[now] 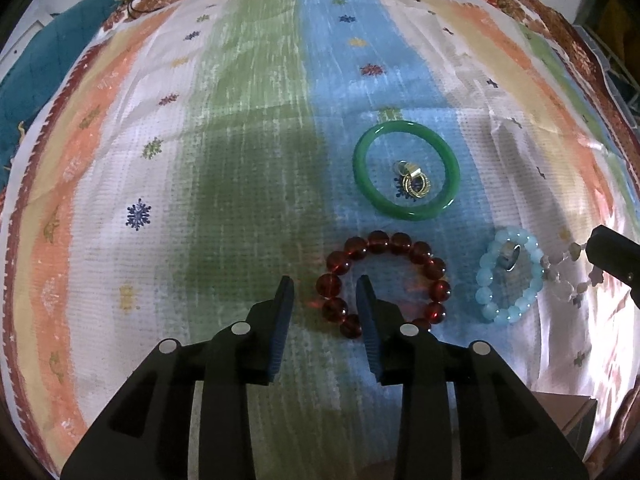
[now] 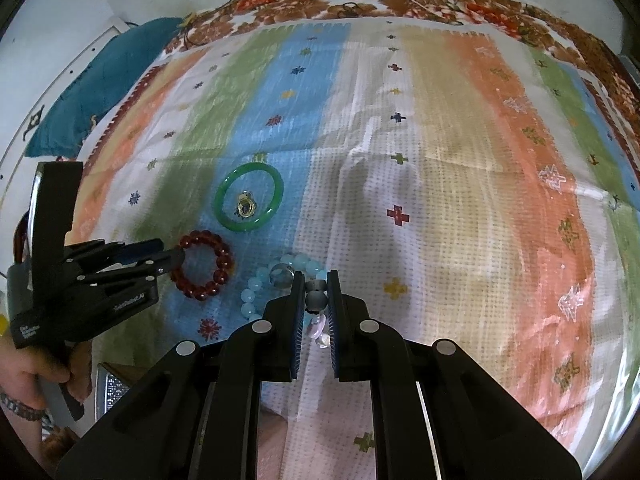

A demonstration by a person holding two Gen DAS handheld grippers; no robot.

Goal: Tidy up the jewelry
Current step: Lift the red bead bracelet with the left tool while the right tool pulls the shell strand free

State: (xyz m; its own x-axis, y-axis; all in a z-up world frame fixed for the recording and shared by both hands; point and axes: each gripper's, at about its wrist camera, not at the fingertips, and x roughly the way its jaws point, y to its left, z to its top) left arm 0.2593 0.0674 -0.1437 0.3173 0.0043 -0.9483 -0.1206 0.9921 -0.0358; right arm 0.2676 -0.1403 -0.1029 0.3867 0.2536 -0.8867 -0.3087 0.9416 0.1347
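Two grippers: we work both over the striped cloth (image 2: 460, 184).
Left gripper (image 1: 325, 286): jaws released, straddling the red bead bracelet (image 1: 434, 270) lying flat; nothing pinched.
Right gripper (image 2: 315, 280): jaws clenched on a pale mixed-bead strand (image 2: 316, 300) beside the light blue bracelet (image 1: 486, 294).
Green bangle (image 1: 406, 170): further back, gold rings (image 1: 412, 180) inside.
Risk: we judge round beads may roll from the closing jaws; the dangling strand could snag the blue beads.

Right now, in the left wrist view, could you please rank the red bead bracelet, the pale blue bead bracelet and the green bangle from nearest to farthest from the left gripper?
1. Red bead bracelet: at the left gripper tips, one finger inside its loop.
2. Pale blue bead bracelet: off to the right.
3. Green bangle: farther ahead, ringing small gold rings.
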